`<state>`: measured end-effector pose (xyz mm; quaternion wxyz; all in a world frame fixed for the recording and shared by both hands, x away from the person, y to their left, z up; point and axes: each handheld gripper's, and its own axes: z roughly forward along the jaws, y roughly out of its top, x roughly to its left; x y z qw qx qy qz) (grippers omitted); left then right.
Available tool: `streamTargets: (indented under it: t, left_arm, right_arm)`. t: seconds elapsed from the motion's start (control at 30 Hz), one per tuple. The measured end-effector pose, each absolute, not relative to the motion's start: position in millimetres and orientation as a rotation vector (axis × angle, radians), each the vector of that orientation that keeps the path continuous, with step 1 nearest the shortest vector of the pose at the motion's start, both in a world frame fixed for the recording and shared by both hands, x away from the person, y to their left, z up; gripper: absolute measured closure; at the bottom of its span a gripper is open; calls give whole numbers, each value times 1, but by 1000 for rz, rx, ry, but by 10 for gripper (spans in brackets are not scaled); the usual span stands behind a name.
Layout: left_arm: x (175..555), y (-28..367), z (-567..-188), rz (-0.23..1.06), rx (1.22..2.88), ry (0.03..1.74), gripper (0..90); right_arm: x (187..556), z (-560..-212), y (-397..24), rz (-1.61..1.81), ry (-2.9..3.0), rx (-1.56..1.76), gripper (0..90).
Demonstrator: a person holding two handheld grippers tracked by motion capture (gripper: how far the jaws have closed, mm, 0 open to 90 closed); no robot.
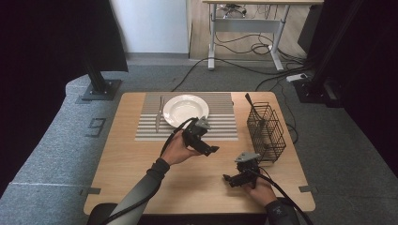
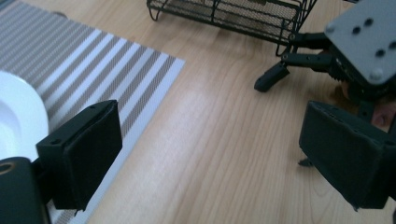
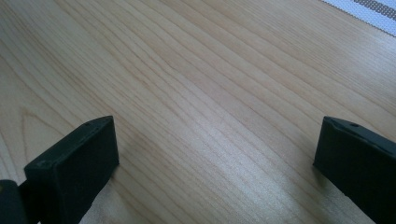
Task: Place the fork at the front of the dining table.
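1. Big wooden table (image 1: 141, 164), light brown with a wavy grain, smooth and bare under both sets of jaws.
2. Striped placemat (image 1: 220, 123), grey and white, woven and flat, lying on the far half of the table, just past the left jaws.
3. Black wire basket (image 1: 267, 131), boxy with thin bars, standing on the table just beyond the right jaws. Cannot tell what sits inside; one dark stick-like handle (image 1: 248, 99) pokes up at its far corner.
4. White round plate (image 1: 185, 110), shiny and smooth, resting on the placemat with nothing on it, close to the left-hand jaw in the left gripper view.
5. Left gripper (image 1: 211, 151), black, held in a hand above the table by the mat's near edge. Jaws spread wide apart, holding nothing, touching nothing, wood seen between them.
6. Right gripper (image 1: 228, 179), black with a grey plate on top, low over the table near the basket. Jaws wide apart too, gripping nothing, bare wood between them.
7. Thin silver knife (image 1: 159, 115), long and flat, lying on the mat just beside the plate, on the side away from the basket.
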<state>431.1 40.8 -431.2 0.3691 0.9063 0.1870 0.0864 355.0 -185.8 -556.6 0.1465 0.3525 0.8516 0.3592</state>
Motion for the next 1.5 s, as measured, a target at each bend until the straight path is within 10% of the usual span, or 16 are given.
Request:
streamTargets:
  t: [1.0, 1.5]
  left_arm:
    - [462, -59, -388, 259, 2321, 296, 180]
    - [464, -96, -394, 172, 2333, 228, 427]
  right_arm:
    - [355, -557, -185, 1038, 2448, 1012, 0]
    - [355, -557, -186, 1034, 2449, 1011, 0]
